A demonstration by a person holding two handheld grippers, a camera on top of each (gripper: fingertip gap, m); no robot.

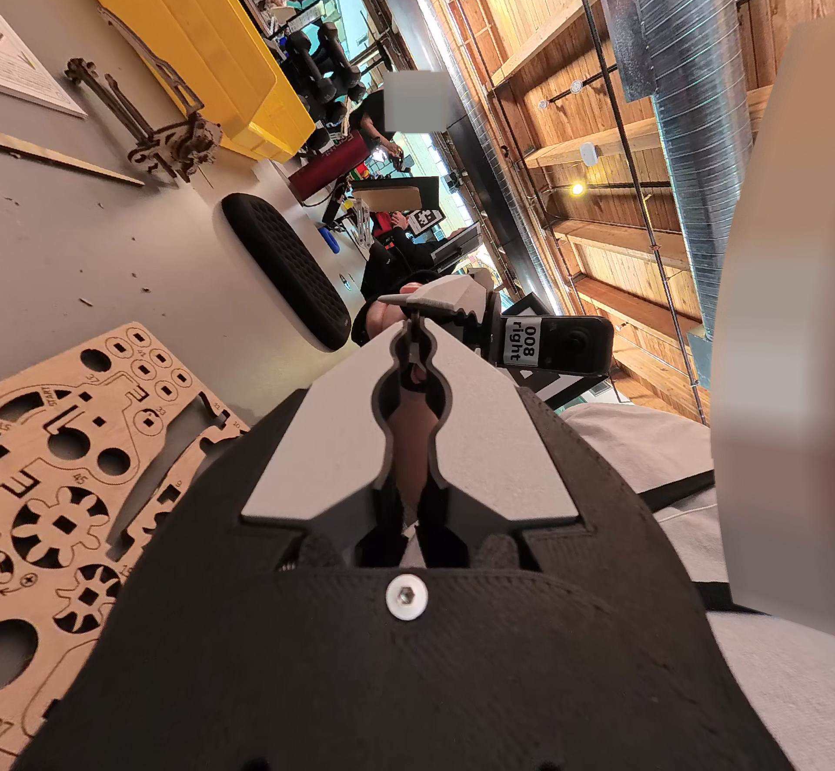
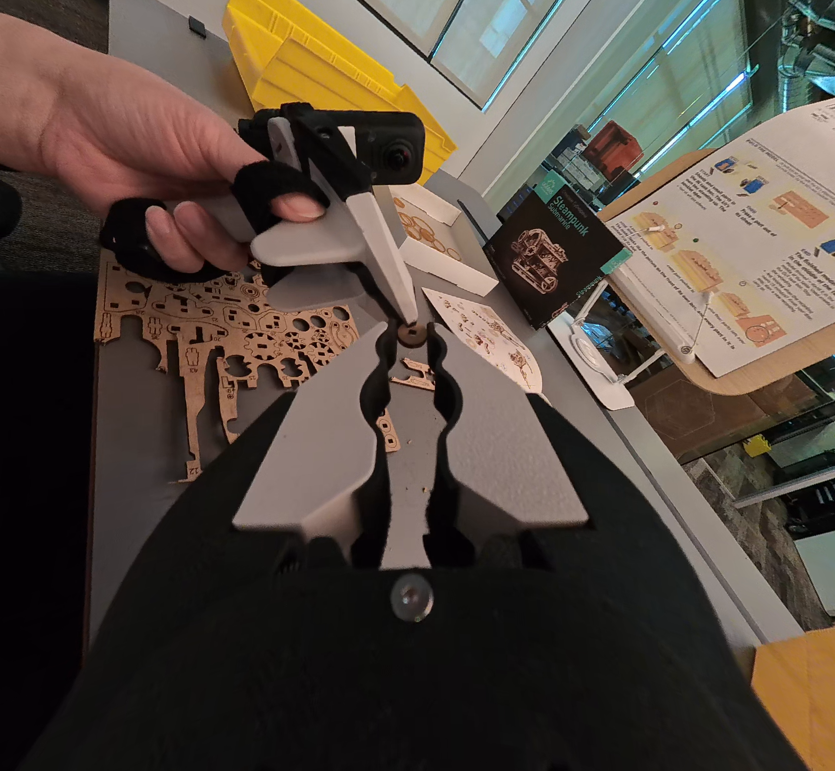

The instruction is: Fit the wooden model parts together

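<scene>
Wooden disc (image 2: 410,333) pinched at right hand-held gripper (image 2: 410,330) tips; left hand-held gripper (image 1: 413,335) nearly closed, seemingly gripping a peg (image 1: 412,344) for mating.

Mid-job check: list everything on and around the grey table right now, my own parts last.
Small round wooden disc: one, brown, between right jaws' tips.
Thin dark wooden piece: one, in left jaws.
Laser-cut plywood sheet: one, tan, table left.
Yellow plastic bin: one, far edge.
White shallow tray: one, holds wooden rings.
Black product box: one, upright.
Dark assembled wooden model: one, beside bin.
Left gripper: shut.
Right gripper: shut.
</scene>
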